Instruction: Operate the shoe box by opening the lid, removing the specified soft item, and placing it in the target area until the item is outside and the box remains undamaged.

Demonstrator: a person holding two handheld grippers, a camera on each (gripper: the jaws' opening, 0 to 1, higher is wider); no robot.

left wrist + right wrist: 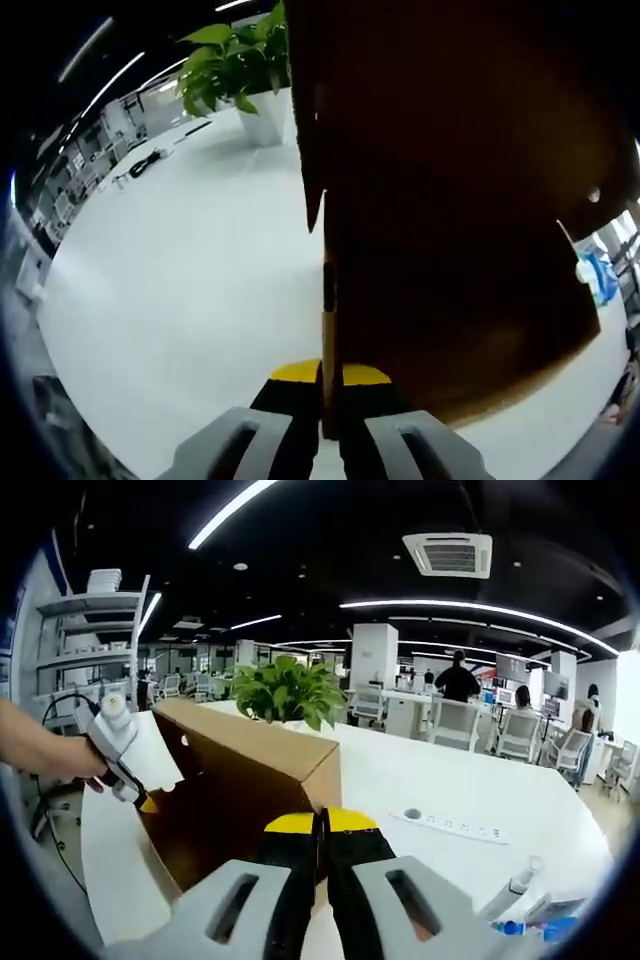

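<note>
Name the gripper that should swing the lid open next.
Left: the left gripper is clamped on the lid edge, while the right gripper sits shut at the shoe box corner.

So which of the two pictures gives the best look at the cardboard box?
The right gripper view: the shoe box shows whole there, lying on the white table. In the left gripper view the box is a close, dark brown wall, its edge between the jaws.

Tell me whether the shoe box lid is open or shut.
Open. In the right gripper view the left claw holds the white flap swung away from the brown shoe box, exposing its dark interior. Contents cannot be told.
</note>
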